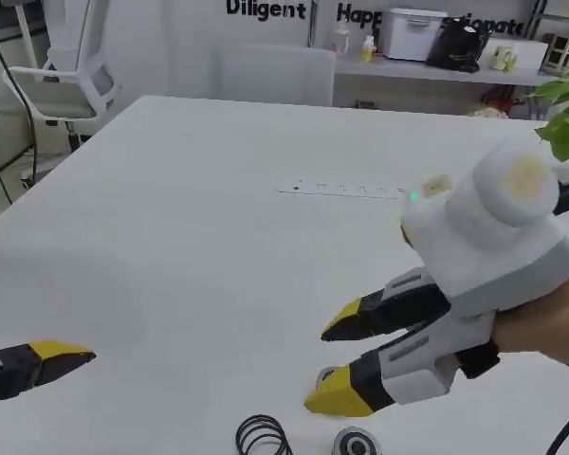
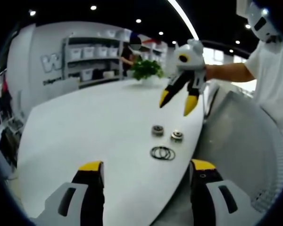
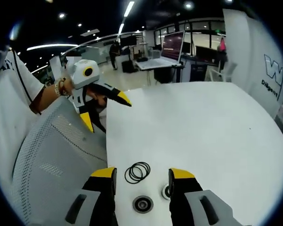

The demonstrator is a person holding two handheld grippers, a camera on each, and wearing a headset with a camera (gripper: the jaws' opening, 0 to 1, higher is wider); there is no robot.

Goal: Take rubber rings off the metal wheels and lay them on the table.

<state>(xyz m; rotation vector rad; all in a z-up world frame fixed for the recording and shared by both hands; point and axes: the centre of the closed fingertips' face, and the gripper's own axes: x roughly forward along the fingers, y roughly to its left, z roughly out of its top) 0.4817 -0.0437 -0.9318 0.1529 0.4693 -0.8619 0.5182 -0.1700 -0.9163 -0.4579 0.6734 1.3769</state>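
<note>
While you held both grippers clear of the white table (image 1: 218,237), neither had anything in it. On the left, your left gripper (image 2: 146,165) had its jaws spread wide and empty; in the head view one yellow tip of it showed at the frame edge. Right of it, close to the table's near edge, a small heap of loose black rubber rings (image 1: 264,436) lay flat, already off.

Just beside them sat one metal wheel (image 1: 356,443), cut by the bottom of the head view. A second wheel (image 2: 157,130) stood close by, half hidden behind a jaw in the right gripper view. Furthest right, your right gripper (image 1: 318,370) hovered above the wheels, jaws parted about halfway, holding nothing.

I judged you were between pulls. The next move called for one gripper to pin a wheel while the other hooked its ring. Whether either wheel carried a ring was, as far as I could make out, too small to tell.
</note>
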